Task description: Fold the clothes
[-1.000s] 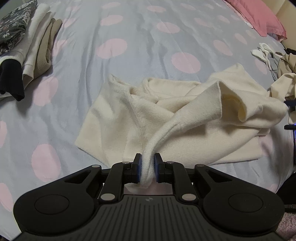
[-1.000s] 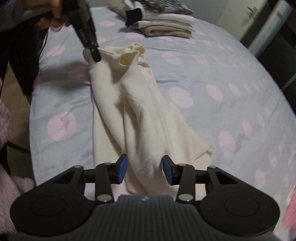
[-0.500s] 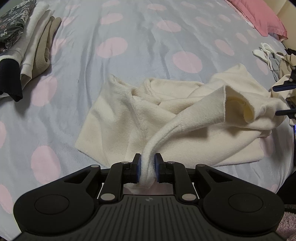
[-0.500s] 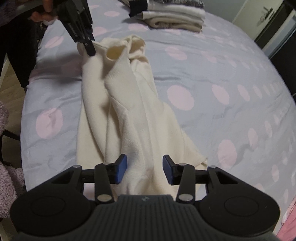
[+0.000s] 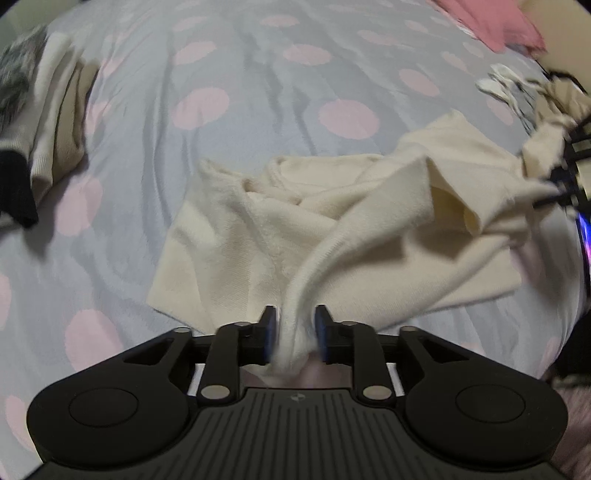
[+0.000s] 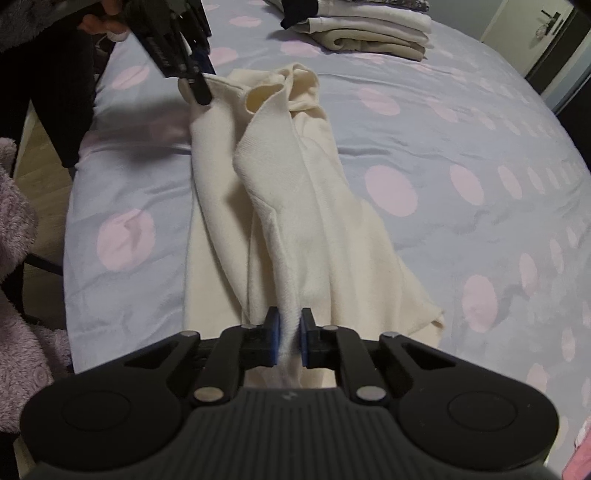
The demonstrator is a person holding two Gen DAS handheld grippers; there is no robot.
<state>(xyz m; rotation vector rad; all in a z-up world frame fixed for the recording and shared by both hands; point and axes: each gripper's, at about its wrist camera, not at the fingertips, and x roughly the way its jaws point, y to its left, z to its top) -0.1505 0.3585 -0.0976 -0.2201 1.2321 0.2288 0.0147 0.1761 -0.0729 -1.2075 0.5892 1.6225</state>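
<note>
A cream sweater [image 5: 229,236] lies crumpled on the polka-dot bedsheet [image 5: 258,92]. One bunched end rises between the jaws of my left gripper [image 5: 294,336], which are opening. The cloth sits loosely between the pads, no longer pinched thin. From the right wrist view the sweater [image 6: 332,229] stretches away to the left gripper [image 6: 197,90] at the top left, where its far end is still raised. My right gripper [image 6: 289,339] is closing, its blue pads pinching a narrow fold at the near end. In the left wrist view the right gripper [image 5: 561,181] is a blur at the right edge.
A pile of folded clothes [image 5: 44,122] sits at the bed's left side, also far back in the right wrist view [image 6: 369,29]. Loose garments [image 5: 517,88] and a pink pillow [image 5: 491,22] lie far right. A hand [image 6: 99,22] holds the left gripper. The bed's edge runs at the left [image 6: 70,221].
The right gripper's jaws went from wide apart over the sweater to closed on a fold of it. The left gripper's jaws spread, and the cloth between them is no longer squeezed.
</note>
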